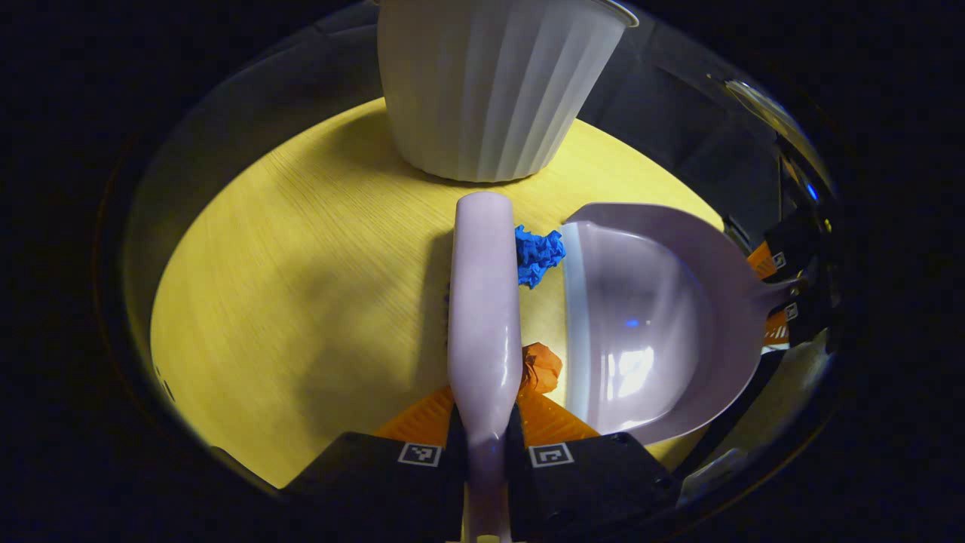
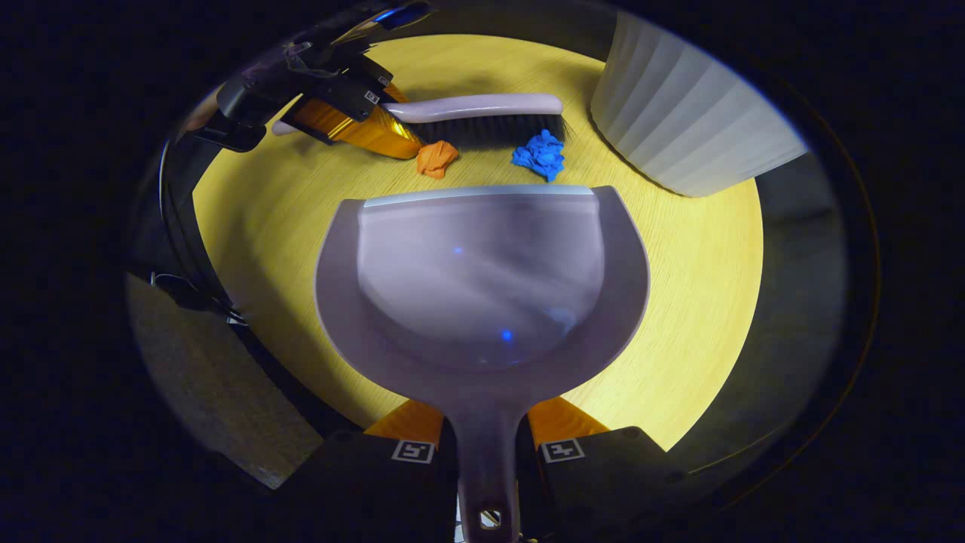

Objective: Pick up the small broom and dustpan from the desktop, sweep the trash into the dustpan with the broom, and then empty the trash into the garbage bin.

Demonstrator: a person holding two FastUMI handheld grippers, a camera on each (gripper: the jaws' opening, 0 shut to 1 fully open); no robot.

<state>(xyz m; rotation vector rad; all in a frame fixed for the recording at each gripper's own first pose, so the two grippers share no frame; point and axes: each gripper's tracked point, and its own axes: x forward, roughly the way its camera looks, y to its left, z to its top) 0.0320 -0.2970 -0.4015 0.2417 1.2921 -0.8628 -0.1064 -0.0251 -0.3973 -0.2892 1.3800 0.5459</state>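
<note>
1. Left gripper: fingers clamped on the broom handle, 1 each side. In the left gripper view the broom runs from 6 toward 12 o'clock, bristles down on the desk.
2. Trash sits betw. broom & dustpan: orange wad touching the broom near 6, blue wad just beside it nearer 12.
3. Dustpan at 3 o'clock, lip facing the broom, pan empty. Bin at 12, upright, close behind.
4. Right gripper: closed on the dustpan handle, both fingers pressing. In the right gripper view, both wads lie just past the lip at 12.
5. Handling, my guess: wads look like crumpled paper, light & soft, prob. roll or skip if flicked. Broom & pan look like stiff smooth plastic, light; hold handles as now, sweep slow, lip flat.
6. Stage: both tools in hand, sweep-in not yet done.
</note>
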